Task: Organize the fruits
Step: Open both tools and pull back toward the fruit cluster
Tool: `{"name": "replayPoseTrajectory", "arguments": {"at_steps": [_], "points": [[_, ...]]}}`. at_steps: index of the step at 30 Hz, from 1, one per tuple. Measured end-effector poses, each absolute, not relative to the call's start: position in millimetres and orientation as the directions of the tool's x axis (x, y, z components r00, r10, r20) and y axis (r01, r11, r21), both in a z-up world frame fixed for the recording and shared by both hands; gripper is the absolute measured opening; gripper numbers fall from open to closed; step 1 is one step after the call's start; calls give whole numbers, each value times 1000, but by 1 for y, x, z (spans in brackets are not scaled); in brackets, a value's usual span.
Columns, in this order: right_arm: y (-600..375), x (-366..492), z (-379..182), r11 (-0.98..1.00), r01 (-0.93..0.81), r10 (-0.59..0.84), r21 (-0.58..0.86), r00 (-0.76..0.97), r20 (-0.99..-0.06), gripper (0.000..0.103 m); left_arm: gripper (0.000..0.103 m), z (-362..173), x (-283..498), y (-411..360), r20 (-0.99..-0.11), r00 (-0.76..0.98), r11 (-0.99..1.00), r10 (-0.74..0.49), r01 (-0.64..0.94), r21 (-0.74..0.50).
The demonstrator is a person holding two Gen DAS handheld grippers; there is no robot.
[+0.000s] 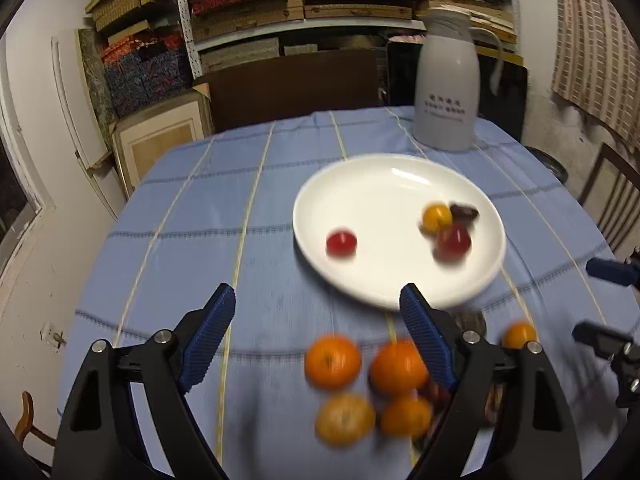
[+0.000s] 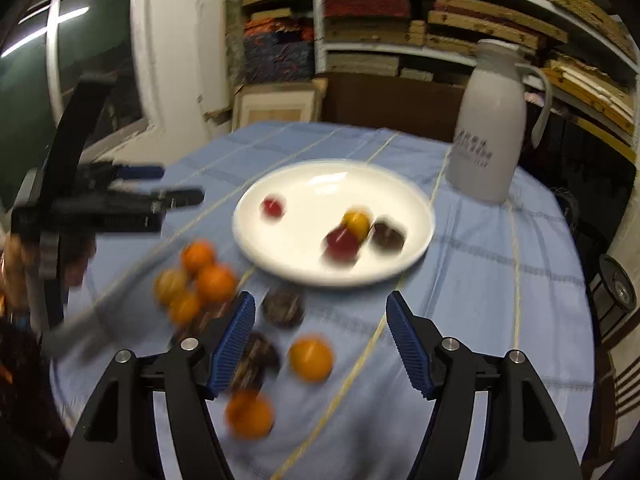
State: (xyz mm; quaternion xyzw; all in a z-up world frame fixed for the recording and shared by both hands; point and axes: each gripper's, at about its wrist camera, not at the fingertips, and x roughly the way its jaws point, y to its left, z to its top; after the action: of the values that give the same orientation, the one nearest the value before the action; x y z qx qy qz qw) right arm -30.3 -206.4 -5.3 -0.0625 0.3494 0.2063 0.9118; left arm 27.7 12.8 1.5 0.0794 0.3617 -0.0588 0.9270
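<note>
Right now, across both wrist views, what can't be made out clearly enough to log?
- Left wrist view: the dark fruit behind the oranges is hidden by the left gripper's finger.
- Right wrist view: the dark pieces beside the right gripper are smeared by motion blur, type unclear.
- Both views: the jug's printed text is too blurred to read.
- Plate: the dark item is unidentifiable.

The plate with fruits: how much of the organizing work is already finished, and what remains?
Done: four pieces lie on the white plate: a lone red fruit, and a red one, a yellow one and a dark one together. In hand: nothing; the left gripper and the right gripper are both open and empty. Left: the oranges and some dark fruits lie on the blue tablecloth.
</note>
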Motion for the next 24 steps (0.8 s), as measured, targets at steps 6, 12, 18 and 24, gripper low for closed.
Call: {"name": "replayPoseTrajectory", "arguments": {"at_steps": [6,12,18,24], "points": [[-191,-80,-30,874,-485,331,-20,626,-706,69,82,-11,-5,30,-697,714,983,-67,168,77],[-182,-87,-48,869,-495,322,-20,595,-736,69,82,-24,-15,42,-714,695,985,-81,167,50],[-171,-74,-62,868,-496,316,-2,556,-769,69,82,-35,-14,47,-732,678,985,-68,164,61],[-164,-64,-74,864,-503,305,11,506,-807,37,82,-43,-16,49,-743,665,977,-70,196,84]]}}
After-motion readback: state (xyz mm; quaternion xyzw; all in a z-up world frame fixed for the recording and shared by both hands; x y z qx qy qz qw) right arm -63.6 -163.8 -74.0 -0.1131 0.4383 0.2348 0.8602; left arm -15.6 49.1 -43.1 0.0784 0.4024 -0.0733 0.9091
